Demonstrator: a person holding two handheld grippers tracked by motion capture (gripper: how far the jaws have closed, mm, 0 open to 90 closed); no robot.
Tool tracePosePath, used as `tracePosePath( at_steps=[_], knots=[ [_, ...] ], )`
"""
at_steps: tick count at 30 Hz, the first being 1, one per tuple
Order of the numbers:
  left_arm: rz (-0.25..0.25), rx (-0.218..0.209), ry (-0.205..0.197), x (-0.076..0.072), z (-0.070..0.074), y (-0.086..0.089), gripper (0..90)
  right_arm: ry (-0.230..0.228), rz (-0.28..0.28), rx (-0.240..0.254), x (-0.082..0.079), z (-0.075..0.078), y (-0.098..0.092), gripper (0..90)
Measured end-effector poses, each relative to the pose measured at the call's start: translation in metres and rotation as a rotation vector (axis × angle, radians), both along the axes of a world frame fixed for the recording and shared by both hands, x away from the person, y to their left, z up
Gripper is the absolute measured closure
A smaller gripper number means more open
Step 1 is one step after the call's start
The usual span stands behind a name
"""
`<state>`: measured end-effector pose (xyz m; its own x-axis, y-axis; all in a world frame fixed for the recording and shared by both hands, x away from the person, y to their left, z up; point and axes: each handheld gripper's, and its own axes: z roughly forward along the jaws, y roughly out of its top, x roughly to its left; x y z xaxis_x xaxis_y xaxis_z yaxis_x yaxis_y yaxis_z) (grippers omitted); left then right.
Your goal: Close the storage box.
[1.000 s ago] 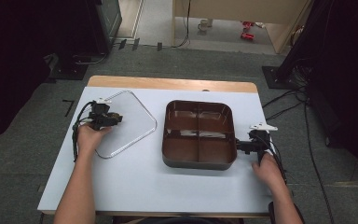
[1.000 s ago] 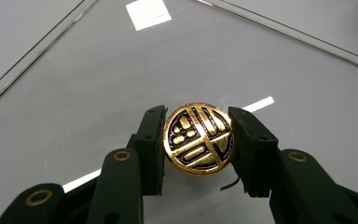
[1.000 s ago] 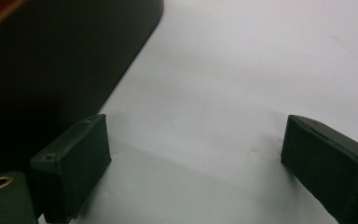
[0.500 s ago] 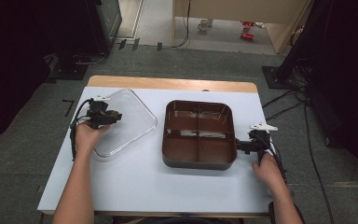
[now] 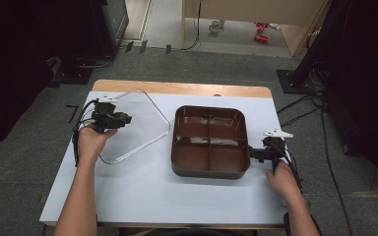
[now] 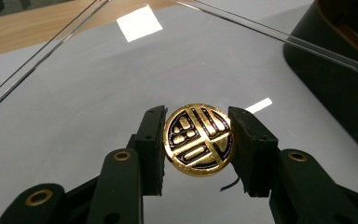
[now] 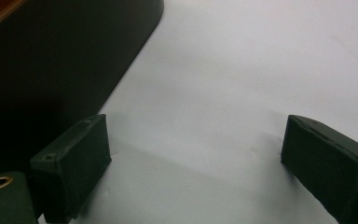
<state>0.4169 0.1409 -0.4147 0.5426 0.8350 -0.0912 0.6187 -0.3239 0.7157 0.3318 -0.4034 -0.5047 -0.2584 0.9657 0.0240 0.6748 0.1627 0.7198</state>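
Observation:
A clear plastic lid (image 5: 140, 125) lies tilted over the table's left half. At its middle is a round gold-and-black knob (image 6: 199, 139). My left gripper (image 5: 124, 118) is shut on that knob, one black jaw on each side of it (image 6: 199, 140). To the right of the lid stands a dark brown tray (image 5: 209, 170) with several compartments; its dark wall (image 6: 326, 56) shows through the lid's far edge. My right gripper (image 5: 252, 154) rests low at the tray's near right corner, open, with bare table between its jaws (image 7: 196, 158). The tray's outer wall (image 7: 51, 70) is just to their left.
The white table top (image 5: 142, 196) has a wooden strip (image 5: 177, 88) along its far edge. Cables (image 5: 300, 110) and dark stands lie on the grey floor around the table. Both forearms come in from the table's near edge.
My left gripper and the lid it holds have shifted a little toward the far side, and the lid looks more tilted. The right gripper and the tray have stayed put.

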Motion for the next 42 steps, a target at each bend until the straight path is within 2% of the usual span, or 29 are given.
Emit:
tracePosePath(
  at_steps=[6, 9, 17, 20, 27, 33, 37, 42],
  knots=[
    [-0.031, -0.001, -0.011, -0.006, 0.015, -0.012, 59.6, -0.001, 0.001, -0.001, 0.000, 0.000, 0.000, 7.4],
    [-0.066, 0.003, -0.031, -0.010, 0.024, -0.023, 59.6, -0.001, 0.001, -0.001, 0.000, 0.000, 0.000, 7.4],
    [-0.111, 0.006, -0.044, -0.016, 0.034, -0.040, 59.6, -0.001, 0.001, -0.001, 0.000, 0.000, 0.000, 7.4],
    [-0.148, -0.011, -0.052, -0.019, 0.038, -0.050, 59.6, 0.001, 0.001, -0.001, 0.000, 0.000, 0.000, 7.4],
    [-0.210, -0.020, -0.055, -0.023, 0.039, -0.072, 59.6, 0.001, 0.000, -0.001, 0.000, 0.000, 0.000, 7.3],
    [-0.287, -0.063, -0.053, -0.029, 0.043, -0.091, 59.6, 0.000, 0.003, -0.003, 0.000, 0.000, 0.000, 7.4],
    [-0.311, -0.056, -0.065, -0.032, 0.044, -0.104, 59.6, 0.001, 0.002, -0.002, 0.000, 0.000, 0.000, 7.4],
    [-0.336, -0.054, -0.069, -0.035, 0.039, -0.124, 59.6, 0.001, 0.002, -0.002, 0.000, 0.000, 0.000, 7.4]
  ],
)
